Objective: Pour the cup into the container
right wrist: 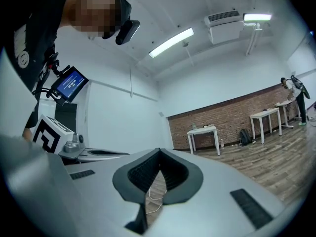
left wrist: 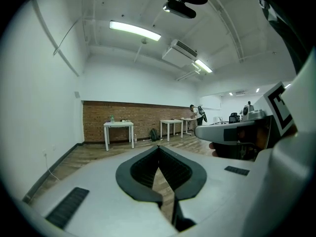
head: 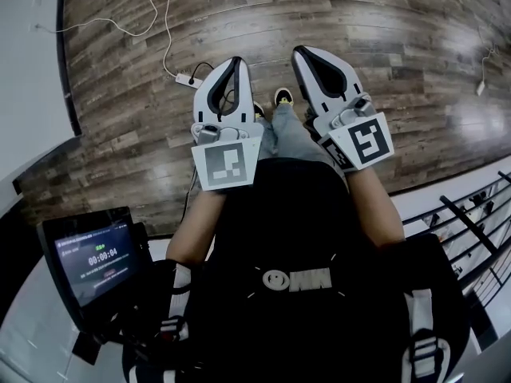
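Whereas head view shows floor (head: 383, 22), left gripper view adds table (left wrist: 118, 124), perhaps bottle (left wrist: 112, 118).

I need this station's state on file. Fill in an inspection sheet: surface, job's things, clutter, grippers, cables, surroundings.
Surface: wood floor only; no worktop in the head view.
Job's things: nothing seen.
Clutter: bag by the far tables.
Grippers: left gripper shut, empty; right gripper shut, empty.
Cables: white cable across the floor to a power strip.
Surroundings: brick wall; person at a far table; screen at the wearer's left.
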`<state>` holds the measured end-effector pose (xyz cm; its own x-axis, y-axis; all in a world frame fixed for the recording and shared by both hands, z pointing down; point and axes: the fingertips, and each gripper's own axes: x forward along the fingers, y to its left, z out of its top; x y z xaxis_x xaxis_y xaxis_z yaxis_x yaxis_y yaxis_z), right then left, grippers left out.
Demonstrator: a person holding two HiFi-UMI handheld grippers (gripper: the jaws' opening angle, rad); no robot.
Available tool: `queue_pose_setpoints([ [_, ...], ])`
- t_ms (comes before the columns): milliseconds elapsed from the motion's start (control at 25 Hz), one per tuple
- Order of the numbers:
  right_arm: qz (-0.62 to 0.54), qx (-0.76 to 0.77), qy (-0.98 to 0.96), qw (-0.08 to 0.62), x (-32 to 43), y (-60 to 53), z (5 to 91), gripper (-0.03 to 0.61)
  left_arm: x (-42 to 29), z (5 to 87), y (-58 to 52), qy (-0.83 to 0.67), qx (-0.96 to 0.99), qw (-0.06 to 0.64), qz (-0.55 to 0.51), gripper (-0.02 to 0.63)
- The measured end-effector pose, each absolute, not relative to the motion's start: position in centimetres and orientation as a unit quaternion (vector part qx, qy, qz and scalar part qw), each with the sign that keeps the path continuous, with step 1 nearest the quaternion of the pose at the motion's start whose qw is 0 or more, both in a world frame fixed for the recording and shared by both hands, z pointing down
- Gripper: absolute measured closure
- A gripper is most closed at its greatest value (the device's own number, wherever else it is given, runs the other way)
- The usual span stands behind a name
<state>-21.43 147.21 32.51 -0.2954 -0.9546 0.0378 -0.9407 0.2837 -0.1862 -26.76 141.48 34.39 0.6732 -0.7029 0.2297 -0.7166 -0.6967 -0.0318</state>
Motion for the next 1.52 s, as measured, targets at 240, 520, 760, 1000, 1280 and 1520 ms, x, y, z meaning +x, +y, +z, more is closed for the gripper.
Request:
queue_pose_setpoints([
  [240,-0.062,-0.608,0.791,0.01,-17.8,143.3,32.6,0.576,-25.5,33.9,139.5,-0.387,0.916,0.013,0.107,0.612],
  [520,-0.02,-0.627,0.779,0.024,-10.7,136.2,29.6,0.576,-18.9,30.3,131.7,-0.413,0.908,-0.018,0.067,0.612],
  [760,-0.014,-0.611,0.79,0.046,-7.5,134.0,28.5,0.575,-14.6,28.2,130.2,-0.421,0.905,-0.032,0.05,0.612],
  [1000,-0.029,-0.607,0.792,0.059,-6.6,133.5,29.1,0.575,-13.7,28.4,130.0,-0.419,0.905,-0.04,0.066,0.612],
  [1280,-0.029,-0.61,0.79,0.059,-5.1,132.4,28.9,0.576,-12.1,28.4,128.6,-0.422,0.903,-0.026,0.078,0.612],
  [1520,-0.036,-0.614,0.786,0.055,-4.7,130.7,29.5,0.576,-11.3,29.3,126.8,-0.402,0.912,-0.025,0.073,0.612],
])
